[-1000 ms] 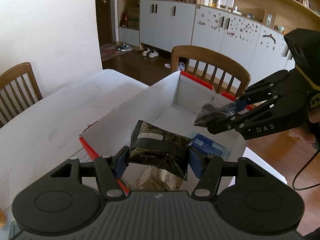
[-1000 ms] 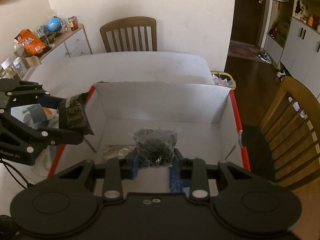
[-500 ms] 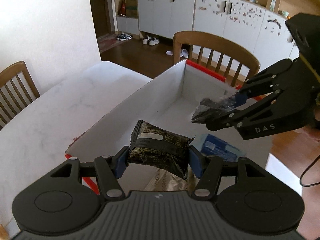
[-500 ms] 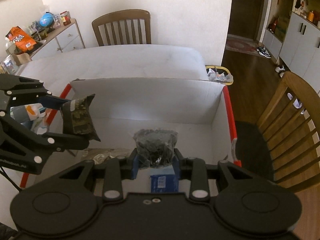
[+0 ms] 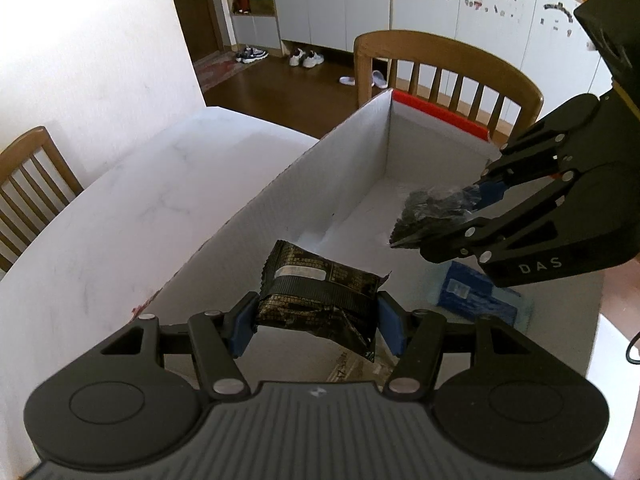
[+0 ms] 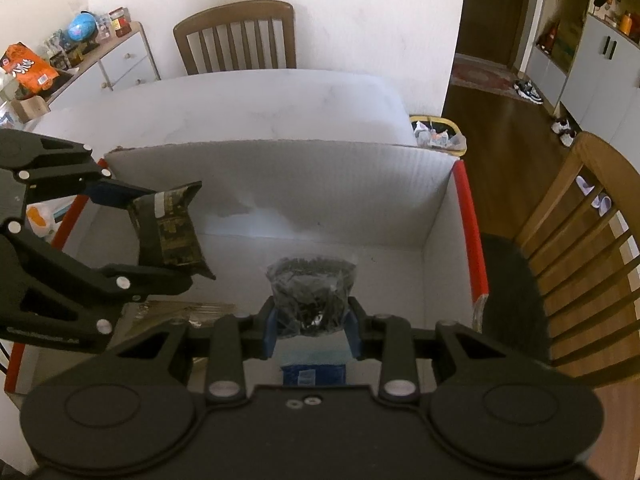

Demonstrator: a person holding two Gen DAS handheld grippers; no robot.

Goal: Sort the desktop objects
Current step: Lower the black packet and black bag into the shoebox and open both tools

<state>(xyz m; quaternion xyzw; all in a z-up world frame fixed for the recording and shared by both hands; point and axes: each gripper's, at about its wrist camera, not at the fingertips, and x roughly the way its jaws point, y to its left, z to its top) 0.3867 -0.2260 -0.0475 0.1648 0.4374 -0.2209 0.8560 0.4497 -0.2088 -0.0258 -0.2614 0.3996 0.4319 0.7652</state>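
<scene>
A white cardboard box with red end rims (image 5: pixel 344 168) (image 6: pixel 280 192) stands on the white table. My left gripper (image 5: pixel 316 320) is shut on a black-and-gold snack packet (image 5: pixel 320 296), held above the box's near end; the packet also shows in the right wrist view (image 6: pixel 168 232). My right gripper (image 6: pixel 310 328) is shut on a clear bag of small black pieces (image 6: pixel 310 296), held over the box interior; the bag also shows in the left wrist view (image 5: pixel 436 208). A blue packet (image 5: pixel 472 292) (image 6: pixel 314 374) and a pale wrapper (image 5: pixel 356 368) lie on the box floor.
The white table (image 5: pixel 120 220) stretches left of the box. Wooden chairs stand at the far end (image 5: pixel 448 68), at the table's left (image 5: pixel 28 184) and beyond the table (image 6: pixel 236 36). A side cabinet with an orange bag (image 6: pixel 28 72) stands at left. A bin (image 6: pixel 438 136) sits on the floor.
Both grippers have moved forward over the box, still holding their items. The left gripper's packet now hangs further inside the box; the right gripper's bag sits deeper over the box floor.
</scene>
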